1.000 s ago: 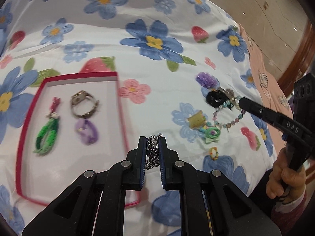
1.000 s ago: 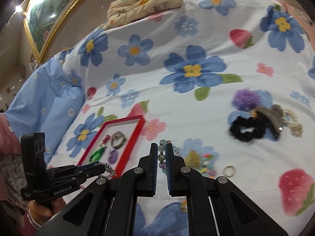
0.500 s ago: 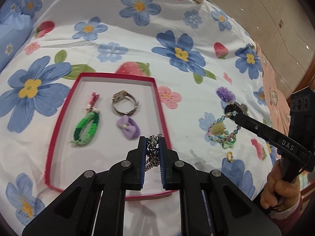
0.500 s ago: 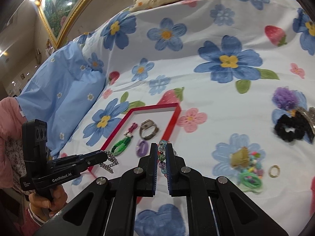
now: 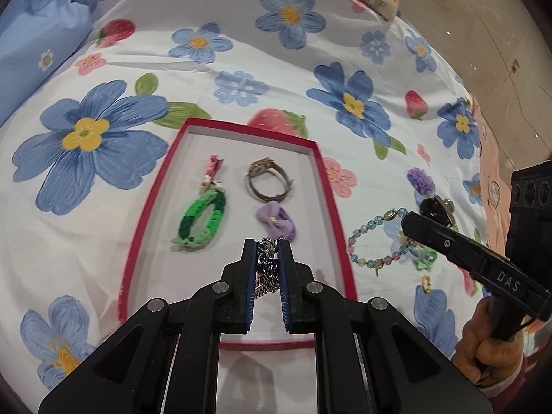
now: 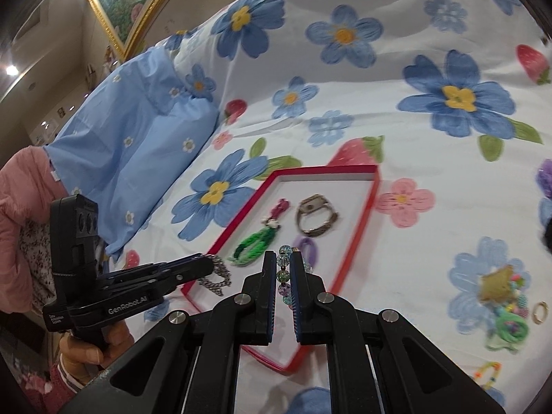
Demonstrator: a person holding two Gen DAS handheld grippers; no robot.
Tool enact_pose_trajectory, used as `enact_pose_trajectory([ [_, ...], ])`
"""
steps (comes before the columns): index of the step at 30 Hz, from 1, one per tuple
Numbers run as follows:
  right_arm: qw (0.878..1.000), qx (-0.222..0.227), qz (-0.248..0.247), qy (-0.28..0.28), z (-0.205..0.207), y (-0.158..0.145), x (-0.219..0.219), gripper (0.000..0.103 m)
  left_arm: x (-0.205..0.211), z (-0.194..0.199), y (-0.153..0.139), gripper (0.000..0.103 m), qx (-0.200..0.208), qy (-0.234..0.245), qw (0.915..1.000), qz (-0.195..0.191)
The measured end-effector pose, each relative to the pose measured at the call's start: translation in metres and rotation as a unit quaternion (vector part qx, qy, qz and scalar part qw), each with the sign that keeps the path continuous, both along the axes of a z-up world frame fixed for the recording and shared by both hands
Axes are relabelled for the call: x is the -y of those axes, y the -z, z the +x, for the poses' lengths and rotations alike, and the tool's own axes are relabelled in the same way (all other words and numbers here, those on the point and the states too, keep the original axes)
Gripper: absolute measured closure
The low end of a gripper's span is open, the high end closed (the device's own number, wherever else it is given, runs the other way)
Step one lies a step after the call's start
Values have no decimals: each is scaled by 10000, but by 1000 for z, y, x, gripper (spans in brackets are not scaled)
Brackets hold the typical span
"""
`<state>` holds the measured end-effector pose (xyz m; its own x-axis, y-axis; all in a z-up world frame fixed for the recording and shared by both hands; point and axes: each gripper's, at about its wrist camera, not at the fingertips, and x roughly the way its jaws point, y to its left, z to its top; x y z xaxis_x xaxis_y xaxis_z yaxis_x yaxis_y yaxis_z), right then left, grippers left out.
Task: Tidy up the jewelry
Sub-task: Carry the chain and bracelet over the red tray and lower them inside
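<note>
A red-rimmed tray [image 5: 332, 207] lies on the flowered bedspread. It holds a green braided bracelet [image 5: 203, 222], a metal watch [image 5: 267, 179] and a purple flower band [image 5: 276, 222]. My left gripper [image 5: 268, 245] hangs over the tray's near half, shut on a silver chain [image 5: 266, 270]. Just right of the tray, my right gripper [image 5: 407, 220] is shut on a bead bracelet [image 5: 374, 241] that dangles from it. In the right wrist view the beads [image 6: 283, 276] sit between the right gripper's [image 6: 284, 254] pads, and the left gripper [image 6: 207, 265] carries the chain [image 6: 217, 278] at the tray's [image 6: 358, 241] left edge.
Loose jewelry [image 6: 503, 296] and a gold ring [image 6: 540, 312] lie right of the tray, with a purple scrunchie [image 5: 419, 179] and a black one [image 5: 434, 208] beyond. A blue pillow [image 6: 138, 145] rises at the left. The bed's edge drops at the far right.
Both grippers have moved left toward the tray. The right one lifted the bead bracelet off the loose pile and carried it to the tray's side; the left one, with the chain, came over the tray.
</note>
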<state>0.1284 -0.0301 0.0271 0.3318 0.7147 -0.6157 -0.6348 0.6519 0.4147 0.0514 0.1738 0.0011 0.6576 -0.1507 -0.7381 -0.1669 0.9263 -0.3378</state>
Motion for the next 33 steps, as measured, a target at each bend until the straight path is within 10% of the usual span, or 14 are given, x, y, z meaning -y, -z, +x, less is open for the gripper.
enact_pose_trajectory([
  [33, 9915, -429, -1191, -303, 37, 83, -75, 95, -40, 29, 72, 92, -779, -361, 9963, 100],
])
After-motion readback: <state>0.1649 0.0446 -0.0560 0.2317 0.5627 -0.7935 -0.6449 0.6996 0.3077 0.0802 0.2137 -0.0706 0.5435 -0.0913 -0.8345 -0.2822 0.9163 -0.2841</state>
